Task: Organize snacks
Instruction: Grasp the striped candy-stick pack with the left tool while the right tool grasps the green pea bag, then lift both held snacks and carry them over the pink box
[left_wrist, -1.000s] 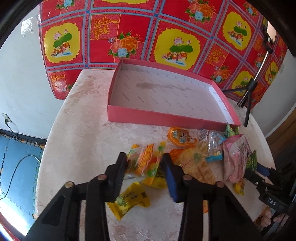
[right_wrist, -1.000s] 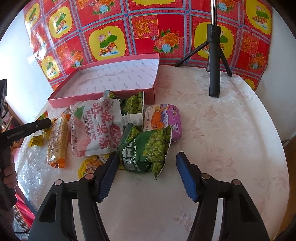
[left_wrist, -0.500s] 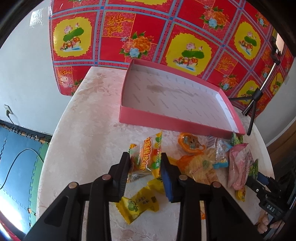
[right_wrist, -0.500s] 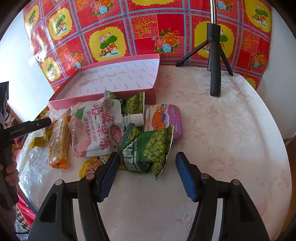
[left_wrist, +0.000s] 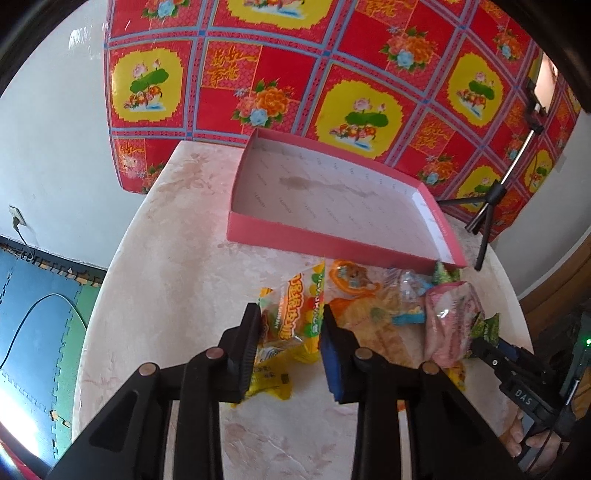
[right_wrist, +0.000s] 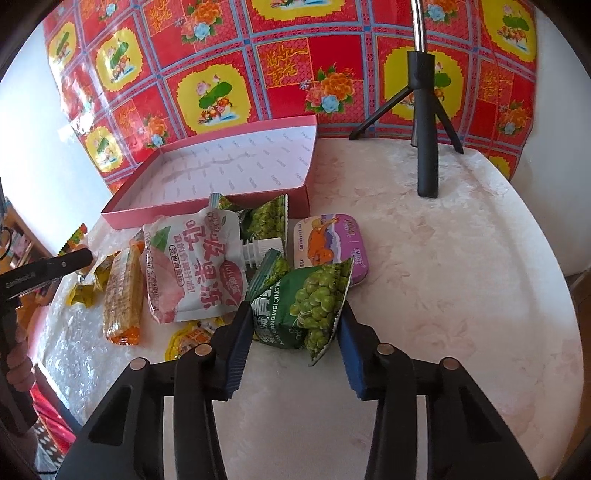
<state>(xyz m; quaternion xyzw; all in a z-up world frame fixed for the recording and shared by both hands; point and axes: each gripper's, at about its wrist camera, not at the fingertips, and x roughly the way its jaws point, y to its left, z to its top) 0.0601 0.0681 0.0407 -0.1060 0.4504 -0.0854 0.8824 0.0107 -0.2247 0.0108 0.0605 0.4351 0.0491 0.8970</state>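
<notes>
The round marbled table (right_wrist: 443, 258) spreads under both claws, with a red-and-yellow floral cloth (left_wrist: 332, 74) hanging on the wall beyond it. Ahead of the left claw (left_wrist: 290, 325), past the pile of snacks, sits the shallow pink box (left_wrist: 332, 243) — white-lined, nothing in it. Seen from the right claw (right_wrist: 293, 325), that same box (right_wrist: 207, 206) lies ahead and to the left, and a black tripod (right_wrist: 424, 129) stands ahead and to the right, well apart from the snacks.

The left claw grips a yellow-and-orange gummy packet (left_wrist: 295, 314), both pads pressed to its sides, its top corner raised toward the box's near wall. Below and just behind that packet a small yellow candy wrapper (left_wrist: 269, 384) lies on the table. To the claw's right lie an orange biscuit pack (left_wrist: 369, 325) and a pink pouch (left_wrist: 450, 325).

The right claw's jaws are closing on a green pea packet (right_wrist: 306, 306) — its edges already meet both blue pads. Just ahead-left of this claw lies the pink-and-white spouted jelly pouch (right_wrist: 192, 266); directly ahead, a purple mint tin (right_wrist: 328, 240); beyond, a second green pea packet (right_wrist: 266, 219) against the box. Far left lies the long orange biscuit pack (right_wrist: 123, 295).
</notes>
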